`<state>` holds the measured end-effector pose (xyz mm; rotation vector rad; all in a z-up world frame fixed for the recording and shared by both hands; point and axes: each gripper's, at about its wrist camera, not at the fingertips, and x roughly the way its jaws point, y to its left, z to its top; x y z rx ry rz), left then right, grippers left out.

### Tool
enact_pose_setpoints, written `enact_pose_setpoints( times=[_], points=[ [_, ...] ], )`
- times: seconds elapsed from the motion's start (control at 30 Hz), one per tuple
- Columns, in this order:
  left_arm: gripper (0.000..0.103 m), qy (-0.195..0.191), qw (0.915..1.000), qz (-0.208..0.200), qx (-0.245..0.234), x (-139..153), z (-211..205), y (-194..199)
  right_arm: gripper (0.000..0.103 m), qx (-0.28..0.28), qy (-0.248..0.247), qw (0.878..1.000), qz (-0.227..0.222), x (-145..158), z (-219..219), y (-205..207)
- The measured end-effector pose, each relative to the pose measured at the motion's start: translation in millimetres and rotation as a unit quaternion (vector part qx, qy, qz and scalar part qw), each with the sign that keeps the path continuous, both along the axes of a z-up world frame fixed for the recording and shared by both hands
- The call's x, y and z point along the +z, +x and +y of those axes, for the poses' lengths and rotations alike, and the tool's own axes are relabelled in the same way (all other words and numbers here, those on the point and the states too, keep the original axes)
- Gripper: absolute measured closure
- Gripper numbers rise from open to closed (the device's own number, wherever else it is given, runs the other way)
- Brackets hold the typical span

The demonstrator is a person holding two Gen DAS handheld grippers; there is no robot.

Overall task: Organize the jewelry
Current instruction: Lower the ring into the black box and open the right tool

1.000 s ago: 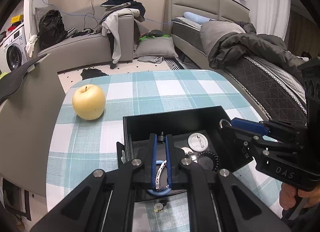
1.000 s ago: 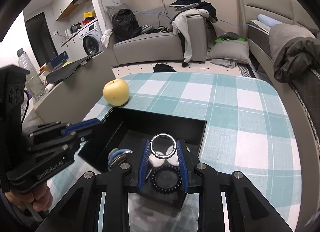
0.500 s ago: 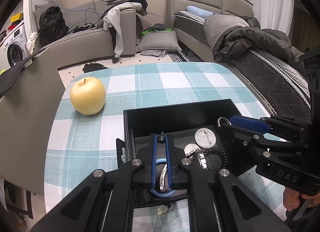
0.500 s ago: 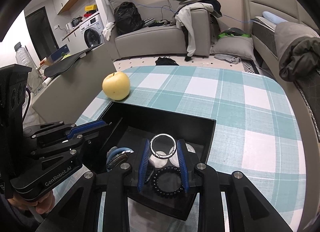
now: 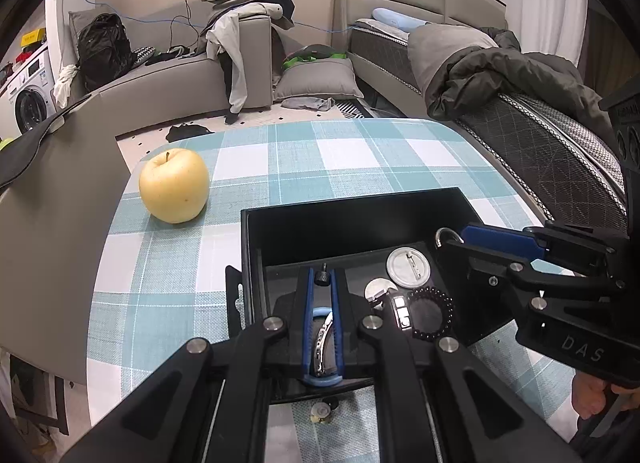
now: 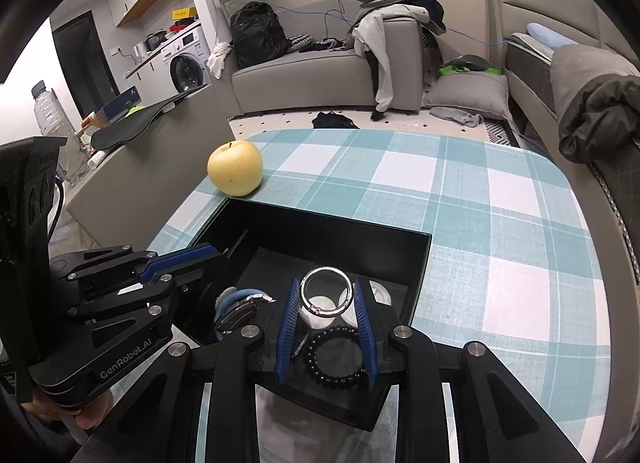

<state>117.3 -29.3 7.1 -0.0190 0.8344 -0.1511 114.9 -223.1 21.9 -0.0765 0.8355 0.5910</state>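
Fingers on both sides are loaded. I have the left gripper [image 5: 320,327] clamped nearly shut on a watch [image 5: 322,337], its metal band and blue strap showing between the blue pads. The right gripper [image 6: 326,315] pinches a silver ring [image 6: 327,292] by its sides, with the fingers [image 6: 289,327] only partly closed because the ring holds them apart.

Both catches hang over the black box [image 5: 352,219] on the checked worktop [image 5: 280,167]. Just beyond my right fingers and below the ring, a black bead bracelet [image 6: 337,359] already lies on the box floor. To the right of my left fingers I see a round white badge [image 5: 408,267] and a smaller white disc [image 5: 380,288] in there too. Near the base of my left fingers, on the cloth outside the box, sits a small pale piece [image 5: 320,411], too small for me to identify. A yellow apple [image 5: 174,185] stands well off to the left, beyond the box.

I judge the job partly done: several pieces are stowed, while the watch and ring remain to be set down and the stray piece is probably still to collect.

Compared with a second ago, my grips are unchanged and the hands have barely shifted; the box sits slightly further from both cameras, and nothing inside has moved.
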Motion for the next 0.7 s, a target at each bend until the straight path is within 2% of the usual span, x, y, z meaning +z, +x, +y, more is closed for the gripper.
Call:
enact_pose_setpoints(
  times=[0.7],
  points=[
    [0.099,0.001,1.0,0.006,-0.002,-3.8,-0.3,-0.4,0.075,0.004,-0.006,1.0,0.004,-3.0,3.3,-1.2]
  ],
)
